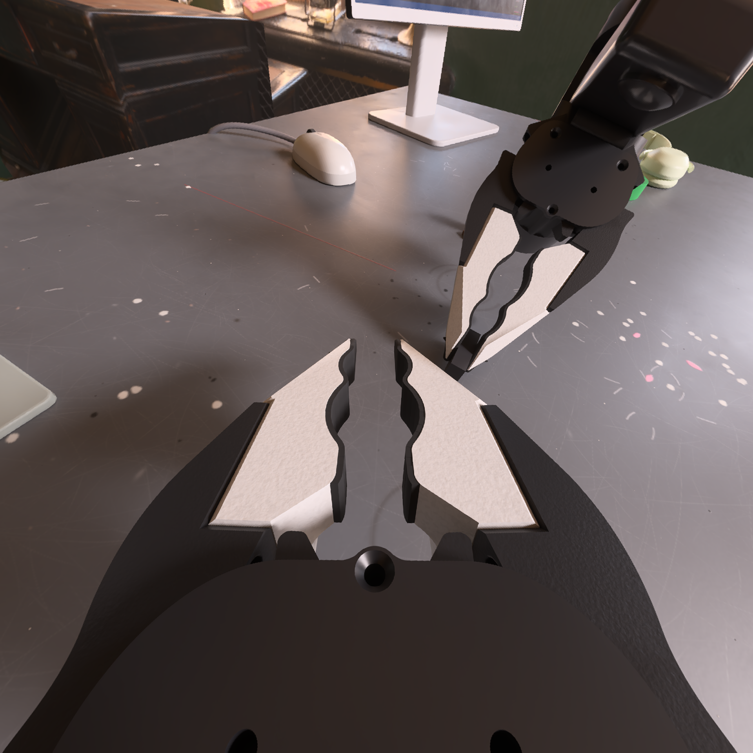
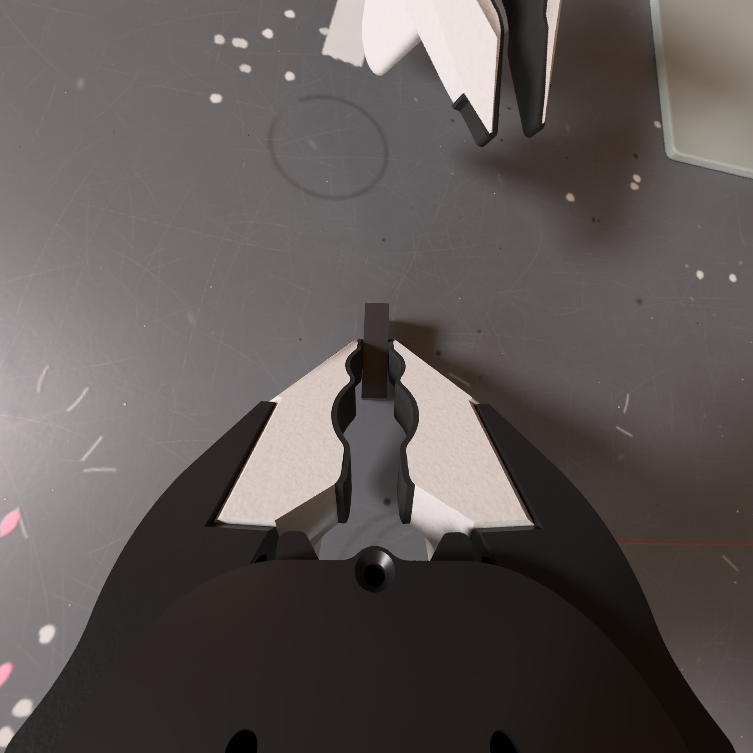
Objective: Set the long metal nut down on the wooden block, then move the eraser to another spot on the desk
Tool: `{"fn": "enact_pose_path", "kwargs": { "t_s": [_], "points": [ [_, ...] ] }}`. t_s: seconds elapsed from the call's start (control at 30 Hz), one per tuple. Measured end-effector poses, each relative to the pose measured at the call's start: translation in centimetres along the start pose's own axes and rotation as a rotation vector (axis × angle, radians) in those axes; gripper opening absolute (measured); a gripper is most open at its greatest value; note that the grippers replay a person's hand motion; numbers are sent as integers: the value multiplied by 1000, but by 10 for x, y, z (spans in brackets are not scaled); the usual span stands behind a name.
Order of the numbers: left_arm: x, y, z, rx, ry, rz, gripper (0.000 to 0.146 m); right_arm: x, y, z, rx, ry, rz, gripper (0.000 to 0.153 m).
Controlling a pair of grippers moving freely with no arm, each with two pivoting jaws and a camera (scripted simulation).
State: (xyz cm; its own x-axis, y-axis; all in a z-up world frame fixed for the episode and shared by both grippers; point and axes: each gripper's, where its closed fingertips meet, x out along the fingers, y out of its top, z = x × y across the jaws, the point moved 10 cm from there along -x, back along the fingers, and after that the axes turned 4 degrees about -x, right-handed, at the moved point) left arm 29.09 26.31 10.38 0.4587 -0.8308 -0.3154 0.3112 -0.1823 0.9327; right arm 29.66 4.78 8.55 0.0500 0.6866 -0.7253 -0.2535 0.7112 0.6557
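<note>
My right gripper (image 2: 375, 346) is shut on a thin dark grey slab, the eraser (image 2: 375, 326), which sticks out past its fingertips. It points down at the grey desk (image 2: 163, 265), with the eraser's end at or just above the surface. In the left wrist view the right gripper (image 1: 464, 354) stands tilted at the right with the eraser (image 1: 458, 364) at its tips. My left gripper (image 1: 375, 346) is open a narrow gap and empty, hovering over the desk (image 1: 203, 265) just left of the right gripper; it also shows in the right wrist view (image 2: 507, 132). No nut or wooden block is in view.
A white mouse (image 1: 324, 159) and a white monitor stand (image 1: 432, 122) sit at the back of the desk. A pale green object (image 1: 662, 163) lies at the back right. A pale flat slab (image 1: 20, 401) lies at the left edge, also seen in the right wrist view (image 2: 709, 81). A dark cabinet (image 1: 142, 69) stands behind.
</note>
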Motion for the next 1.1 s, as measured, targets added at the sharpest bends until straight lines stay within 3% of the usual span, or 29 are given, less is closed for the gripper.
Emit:
{"fn": "enact_pose_path", "kwargs": {
  "t_s": [0.6, 0.73, 0.87, 0.93, 1.1],
  "points": [
    [1, 0, -1, -3, 3, -8, 18, 3, -2, -2, 21, -16, -11, 11],
    [2, -1, 0, 0, 0, -16, 18, -4, 2, -4, 21, -16, 60, 33],
    [3, -1, 1, 13, -10, -26, 18, -25, 4, 3, 55, -52, 161, 39],
    [1, 0, 2, 23, -11, -8, 18, -48, -3, 15, 102, -164, 242, 41],
    [-15, 0, -1, -23, 67, 117, 17, -111, -34, 34, 416, -382, 549, 48]
  ]
}}
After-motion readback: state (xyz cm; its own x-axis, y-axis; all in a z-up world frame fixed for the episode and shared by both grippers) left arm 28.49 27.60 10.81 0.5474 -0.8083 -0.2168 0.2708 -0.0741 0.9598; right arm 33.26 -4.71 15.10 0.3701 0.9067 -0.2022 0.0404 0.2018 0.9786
